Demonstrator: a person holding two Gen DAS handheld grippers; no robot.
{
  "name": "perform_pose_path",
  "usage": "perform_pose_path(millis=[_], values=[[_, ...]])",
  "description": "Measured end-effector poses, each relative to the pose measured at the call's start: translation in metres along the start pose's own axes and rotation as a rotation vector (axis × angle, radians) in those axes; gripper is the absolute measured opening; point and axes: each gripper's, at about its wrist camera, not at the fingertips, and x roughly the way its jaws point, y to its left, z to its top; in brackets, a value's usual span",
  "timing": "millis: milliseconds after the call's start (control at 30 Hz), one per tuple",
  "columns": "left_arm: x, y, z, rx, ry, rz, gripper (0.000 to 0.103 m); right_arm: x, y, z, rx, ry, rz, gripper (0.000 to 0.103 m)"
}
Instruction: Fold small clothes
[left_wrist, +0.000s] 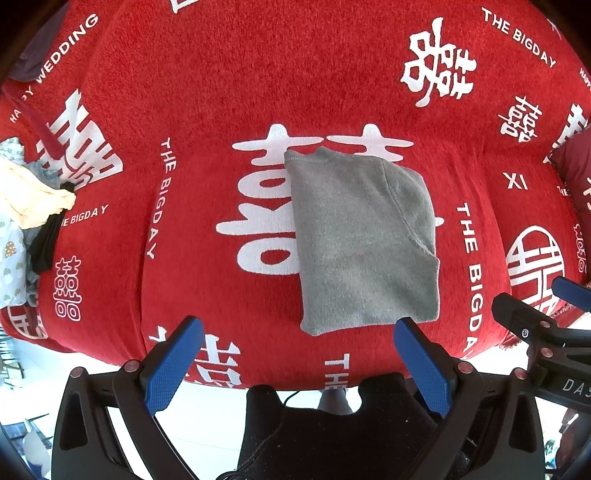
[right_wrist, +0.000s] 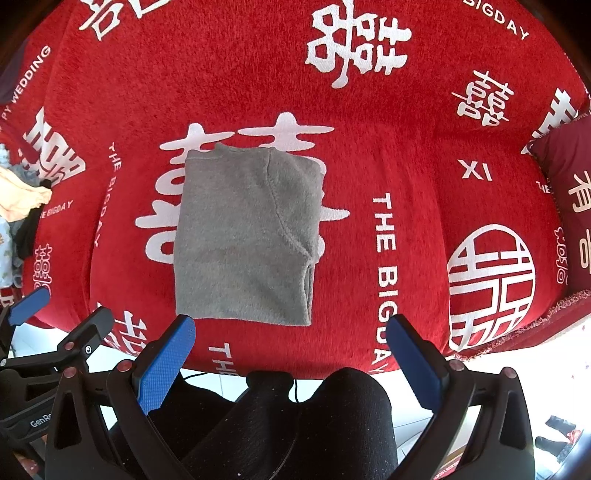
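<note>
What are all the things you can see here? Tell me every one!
grey garment: one, grey, folded into a rectangle, lying flat on the middle of the red cover
red cover: one, red with white characters and words such as THE BIGDAY, spread over the whole soft surface
pile of clothes: one heap, pale yellow, black and light patterned pieces, at the left edge of the cover
cushion: one, dark red with white characters, at the right edge
floor: white, below the front edge of the cover
person's legs: in black, below the cover's front edge
left gripper: black with blue pads, jaws wide apart, empty, in front of the garment
right gripper: black with blue pads, jaws wide apart, empty, in front of the garment
</note>
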Motion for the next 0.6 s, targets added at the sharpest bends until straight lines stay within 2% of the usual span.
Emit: perform_pose_path(millis=[333, 600], values=[[0.0003, -0.0001, 0.0007, -0.002, -0.001, 0.002, 0.103, 0.0, 0.0001, 0.0006, -0.001, 0.001, -0.001, 0.103], [0.0011, 0.0054, 0.0088, 0.001, -0.032, -0.003, 0.103, 0.0002, 0.0018, 0.0017, -0.002, 0.001, -0.003, 0.103]])
